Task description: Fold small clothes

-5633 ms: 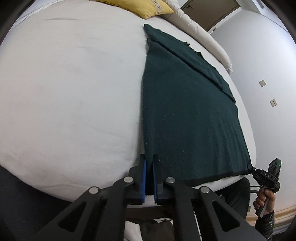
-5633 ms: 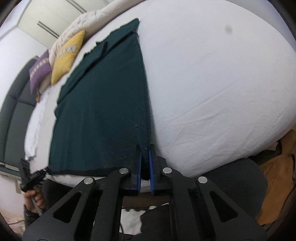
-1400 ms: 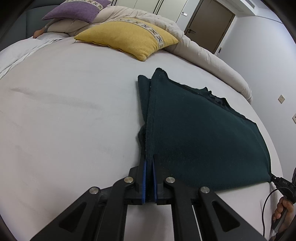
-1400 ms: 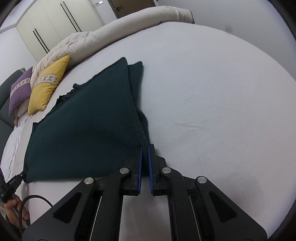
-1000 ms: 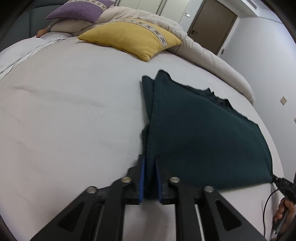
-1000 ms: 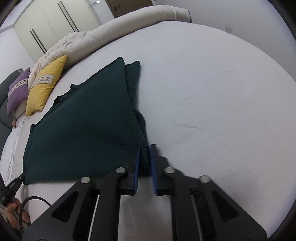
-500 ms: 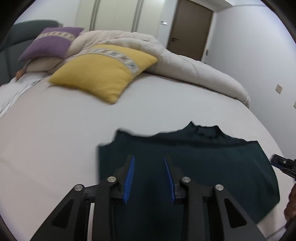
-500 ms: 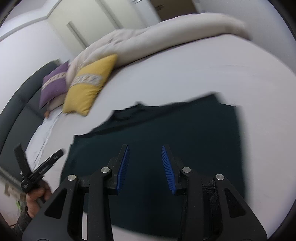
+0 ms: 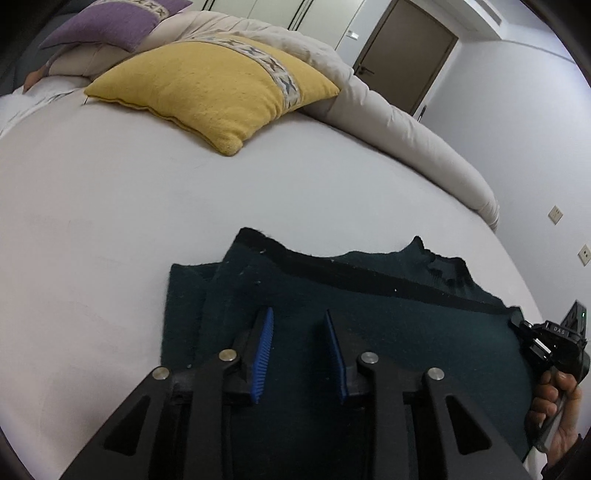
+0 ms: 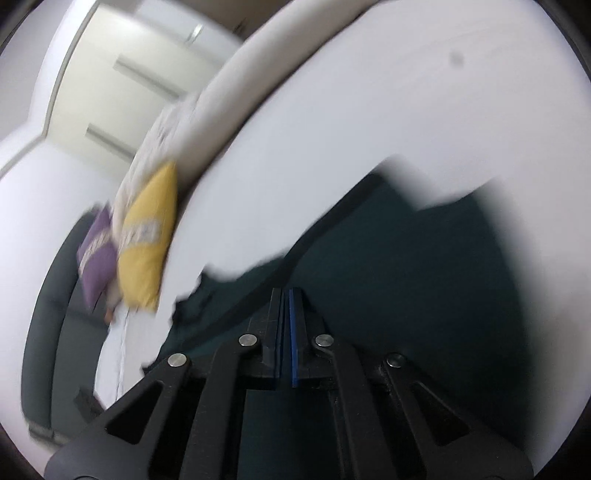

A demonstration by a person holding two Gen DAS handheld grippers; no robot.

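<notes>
Our left gripper (image 9: pixel 298 343) hovers with jaws apart, empty, over the dark green garment (image 9: pixel 406 332), which lies folded on the white bed (image 9: pixel 110 221). Our right gripper (image 10: pixel 285 332) shows pads pressed together, apparently on nothing, though blur limits certainty. The next fold, we judge, needs edges aligned before pinching. Counts: one garment, one yellow pillow (image 9: pixel 207 85), one purple pillow (image 9: pixel 110 18), two grippers.
</notes>
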